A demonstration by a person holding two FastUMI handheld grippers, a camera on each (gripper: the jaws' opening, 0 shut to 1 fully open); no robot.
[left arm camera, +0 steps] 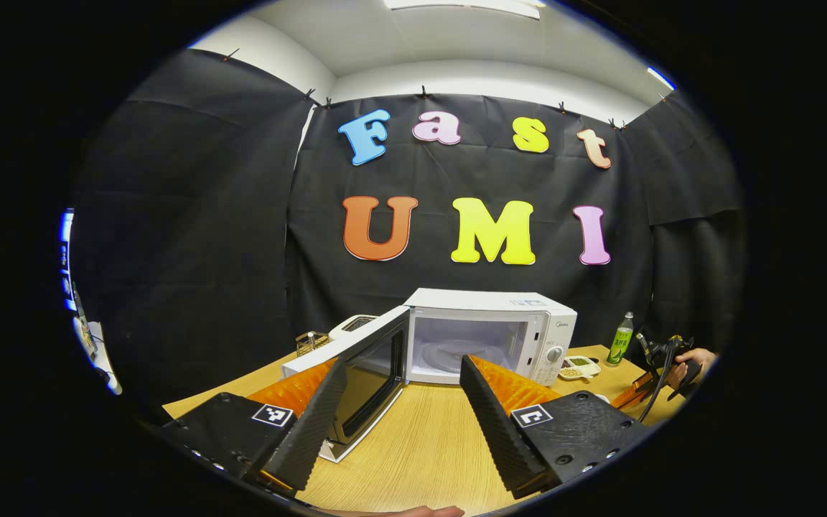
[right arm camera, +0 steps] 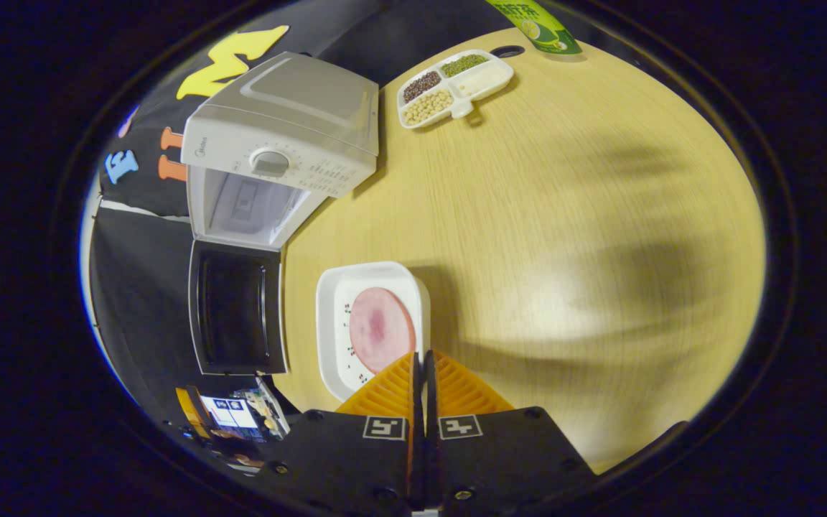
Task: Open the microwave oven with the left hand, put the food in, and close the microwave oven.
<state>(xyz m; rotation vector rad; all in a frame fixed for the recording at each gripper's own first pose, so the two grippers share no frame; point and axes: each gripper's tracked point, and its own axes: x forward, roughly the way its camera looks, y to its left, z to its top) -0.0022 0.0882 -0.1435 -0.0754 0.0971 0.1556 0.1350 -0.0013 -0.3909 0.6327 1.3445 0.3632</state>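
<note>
Left gripper point(left arm camera: 403, 370): fingers spread wide, holding nothing, hanging over the wooden table point(left arm camera: 421, 445)
Between its fingers: the microwave point(left arm camera: 489, 334) straight ahead, cavity exposed
Microwave door point(left arm camera: 367, 373): swung fully open, its edge just behind the left finger; whether they touch cannot be told
Right of that gripper: a compartment tray point(left arm camera: 578, 368) of beans beside the microwave, then a green bottle point(left arm camera: 622, 339), then a hand point(left arm camera: 693, 359) with the other gripper at the table's edge
Right gripper point(right arm camera: 422, 362): fingers pressed together at the near rim of a white dish point(right arm camera: 338, 316); whether the rim is pinched cannot be told
Food: a round pink slice of meat point(right arm camera: 381, 329) lying in the dish, just ahead of the fingertips
Beyond the dish: the open door point(right arm camera: 235, 309) and microwave point(right arm camera: 291, 122), near but apart from the dish
</note>
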